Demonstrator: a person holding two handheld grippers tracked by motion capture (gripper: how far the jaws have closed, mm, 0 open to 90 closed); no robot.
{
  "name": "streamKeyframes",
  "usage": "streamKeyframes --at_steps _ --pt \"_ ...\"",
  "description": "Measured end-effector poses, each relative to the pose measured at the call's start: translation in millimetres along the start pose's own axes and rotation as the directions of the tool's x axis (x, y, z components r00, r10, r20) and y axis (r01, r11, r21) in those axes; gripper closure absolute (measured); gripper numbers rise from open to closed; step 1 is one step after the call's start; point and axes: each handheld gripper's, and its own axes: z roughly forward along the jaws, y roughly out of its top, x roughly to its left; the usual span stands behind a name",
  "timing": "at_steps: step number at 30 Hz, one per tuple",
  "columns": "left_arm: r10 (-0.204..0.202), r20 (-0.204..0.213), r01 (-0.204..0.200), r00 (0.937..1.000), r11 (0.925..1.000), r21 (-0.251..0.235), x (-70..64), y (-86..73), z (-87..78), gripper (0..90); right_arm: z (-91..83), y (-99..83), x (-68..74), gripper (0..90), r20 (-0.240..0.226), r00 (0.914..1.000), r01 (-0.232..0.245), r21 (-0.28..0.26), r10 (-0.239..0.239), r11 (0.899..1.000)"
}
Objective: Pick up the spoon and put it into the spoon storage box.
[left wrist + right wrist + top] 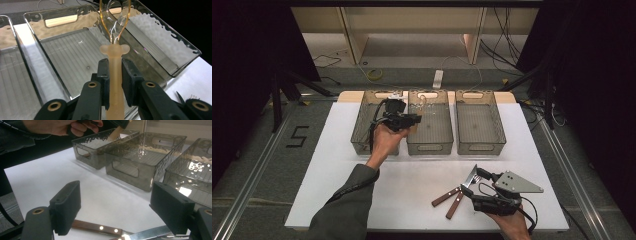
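Note:
My left gripper (pixel 414 119) (pixel 115 66) hangs over the smoky clear bins, shut on the peach handle of a translucent amber utensil (pixel 114 50). The utensil's rounded clear head reaches out above the middle bin (pixel 428 146) (pixel 70 57). Its handle end (pixel 115 133) pokes out below the far hand in the right gripper view. Near the table's front edge my right gripper (pixel 473 181) (pixel 117 195) stands open and holds nothing. Just beneath its jaws lie a wooden-handled knife (pixel 445 197) (pixel 100 228) and a second wooden-handled piece (pixel 455 205).
Three bins sit side by side at the back of the white table (pixel 337 170): the left bin (pixel 360 135), the middle one, and the right bin (pixel 480 147) (pixel 200 182). A sleeved forearm (pixel 349 192) crosses the table's left half.

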Motion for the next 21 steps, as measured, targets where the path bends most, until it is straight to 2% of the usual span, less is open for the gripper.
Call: streamKeyframes --at_steps 14,19,21 --pt "-0.022 -0.009 0.022 0.9997 0.9993 0.031 2.2 1.2 19.2 76.7 0.4 0.0 0.3 24.9 -0.002 1.0000 0.002 0.003 -0.002 1.000" --pt "-0.004 -0.016 0.005 0.9999 0.9988 0.049 -0.7 0.4 24.8 76.3 0.2 0.0 0.3 25.0 -0.003 1.0000 0.003 0.003 -0.003 1.000" --pt "-0.015 -0.012 0.016 0.9998 0.9985 0.052 -0.1 -0.9 27.6 76.0 0.4 -0.1 0.2 24.9 -0.006 1.0000 0.004 0.003 -0.004 1.000"
